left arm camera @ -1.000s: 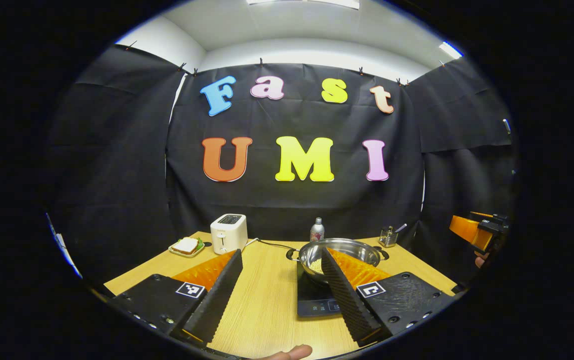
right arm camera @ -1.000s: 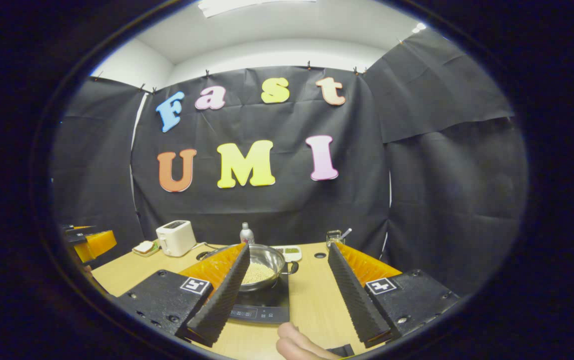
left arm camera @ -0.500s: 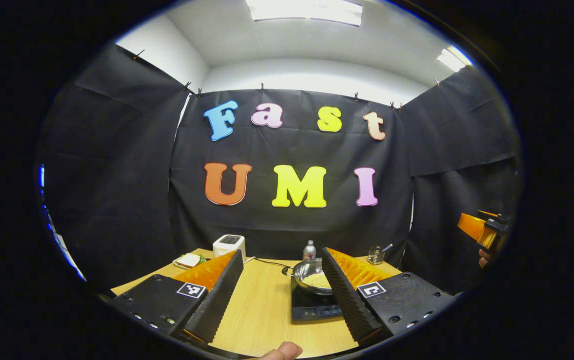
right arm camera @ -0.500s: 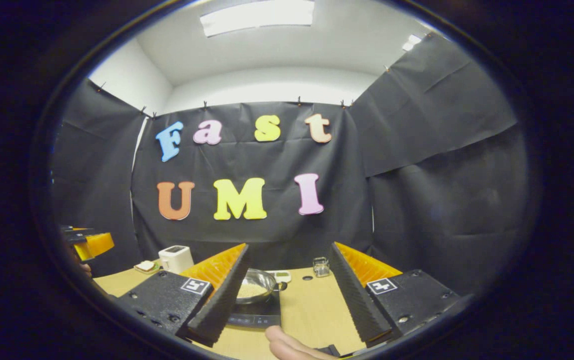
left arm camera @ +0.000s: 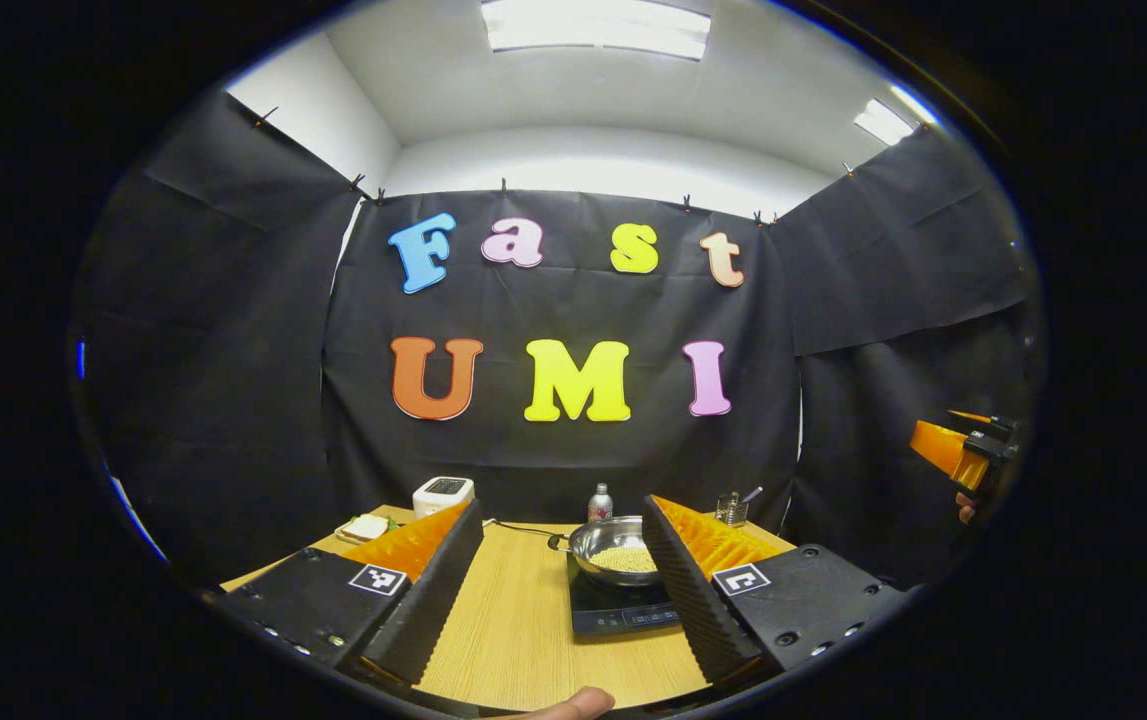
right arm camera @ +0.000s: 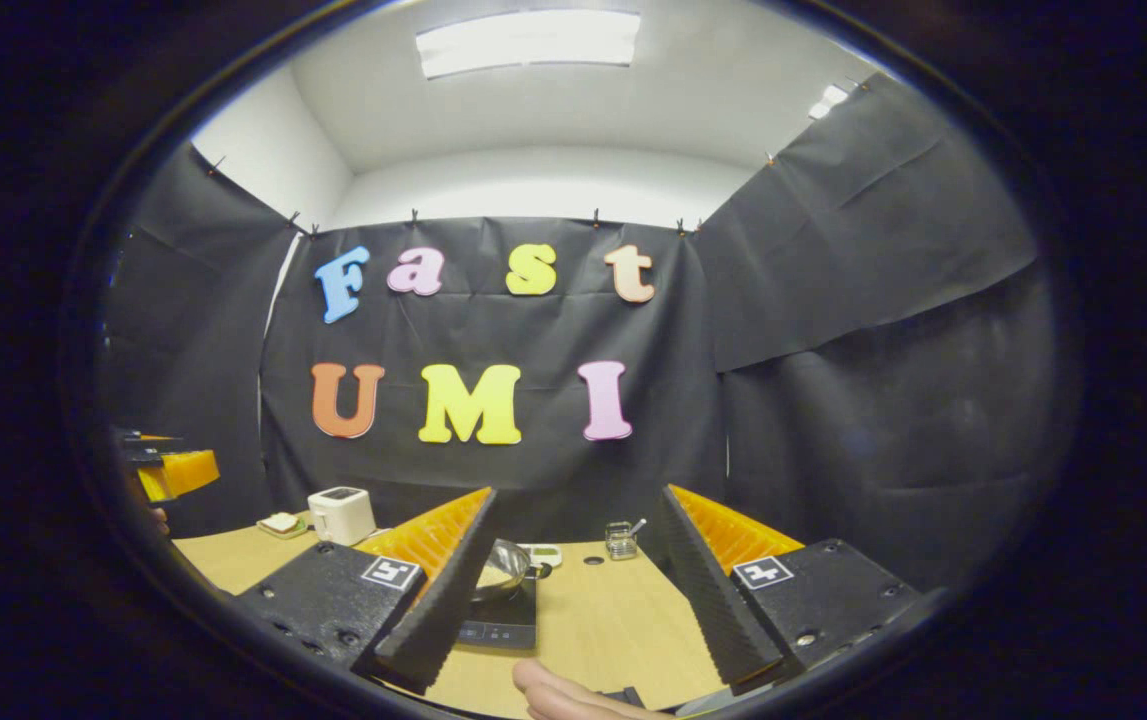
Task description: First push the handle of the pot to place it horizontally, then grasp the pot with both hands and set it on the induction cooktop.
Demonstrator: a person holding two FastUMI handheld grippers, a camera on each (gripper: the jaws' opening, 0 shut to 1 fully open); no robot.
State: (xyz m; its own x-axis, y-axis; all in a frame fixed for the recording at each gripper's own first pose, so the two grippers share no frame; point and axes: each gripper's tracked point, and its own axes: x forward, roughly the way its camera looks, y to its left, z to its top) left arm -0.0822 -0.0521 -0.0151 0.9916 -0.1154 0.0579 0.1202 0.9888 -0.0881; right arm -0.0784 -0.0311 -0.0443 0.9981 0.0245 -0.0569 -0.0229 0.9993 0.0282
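Steel pot sits on the induction cooktop, pale grains inside, one small side handle pointing left toward the toaster in the left gripper view. Cooktop lies flat on the wooden table, control strip facing the camera.

Left gripper: jaws spread wide, nothing between them, held back from the table edge, well apart from the pot. Its right finger overlaps the pot's right side in the left gripper view, no contact visible.

Right gripper: also spread wide, empty, well back from the pot. In the right gripper view the pot peeks out beside its left finger, still on the cooktop.

Each gripper shows at the far edge of the other's view, raised off the table.

Behind the pot: white toaster, plate with a sandwich, small bottle, clear cup with utensils. Cable runs from the cooktop toward the toaster

A fingertip shows at the bottom edge
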